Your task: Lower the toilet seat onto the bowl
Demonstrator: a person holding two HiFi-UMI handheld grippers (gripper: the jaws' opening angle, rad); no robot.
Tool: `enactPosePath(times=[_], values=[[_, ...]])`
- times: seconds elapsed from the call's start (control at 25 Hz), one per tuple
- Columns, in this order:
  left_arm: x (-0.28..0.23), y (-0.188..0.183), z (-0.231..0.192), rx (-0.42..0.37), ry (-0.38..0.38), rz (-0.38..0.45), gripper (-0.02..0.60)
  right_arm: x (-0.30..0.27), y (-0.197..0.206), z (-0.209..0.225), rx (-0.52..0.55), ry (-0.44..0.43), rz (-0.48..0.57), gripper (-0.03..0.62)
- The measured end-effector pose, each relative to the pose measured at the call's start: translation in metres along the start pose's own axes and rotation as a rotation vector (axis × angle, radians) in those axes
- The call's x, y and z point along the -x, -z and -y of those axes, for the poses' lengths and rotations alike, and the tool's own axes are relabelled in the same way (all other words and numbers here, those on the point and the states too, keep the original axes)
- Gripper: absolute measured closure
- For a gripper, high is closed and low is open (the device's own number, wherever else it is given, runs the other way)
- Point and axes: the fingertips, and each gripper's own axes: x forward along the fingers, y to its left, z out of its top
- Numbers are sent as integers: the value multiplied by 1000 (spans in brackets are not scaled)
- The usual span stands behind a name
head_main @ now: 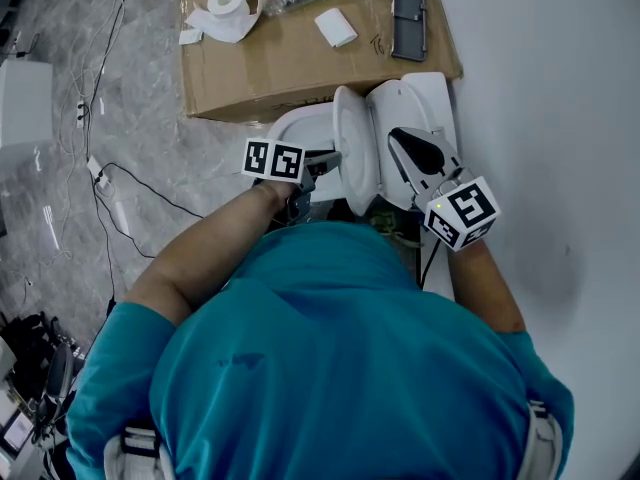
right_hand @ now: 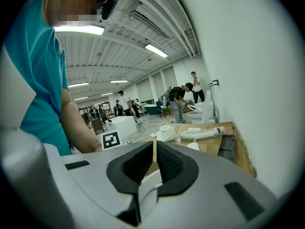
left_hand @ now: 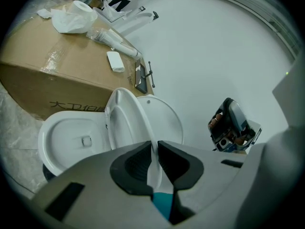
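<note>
The white toilet seat (head_main: 356, 150) stands upright on edge between the open bowl (head_main: 297, 131) and the raised lid (head_main: 418, 118). My left gripper (head_main: 325, 161) is shut on the seat's near rim. In the left gripper view the thin white edge of the seat (left_hand: 127, 123) runs between the dark pads (left_hand: 137, 163), with the bowl (left_hand: 66, 137) to its left and the lid (left_hand: 167, 118) behind. My right gripper (head_main: 412, 151) hovers over the lid by the wall. Its jaws (right_hand: 155, 162) are almost together and hold nothing.
A cardboard box (head_main: 300, 58) sits right behind the toilet, carrying a paper roll (head_main: 228, 3), a white pack (head_main: 336, 27) and a dark tray (head_main: 408, 18). The white wall (head_main: 550, 118) is close on the right. Cables (head_main: 110, 183) trail over the floor on the left.
</note>
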Motion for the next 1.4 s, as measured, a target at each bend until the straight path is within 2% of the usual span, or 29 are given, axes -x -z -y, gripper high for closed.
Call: enactPosePath(times=[1.4], values=[[58,22,-88,83,-65,56,531,-75,7,-45,26,-102,-85,594]])
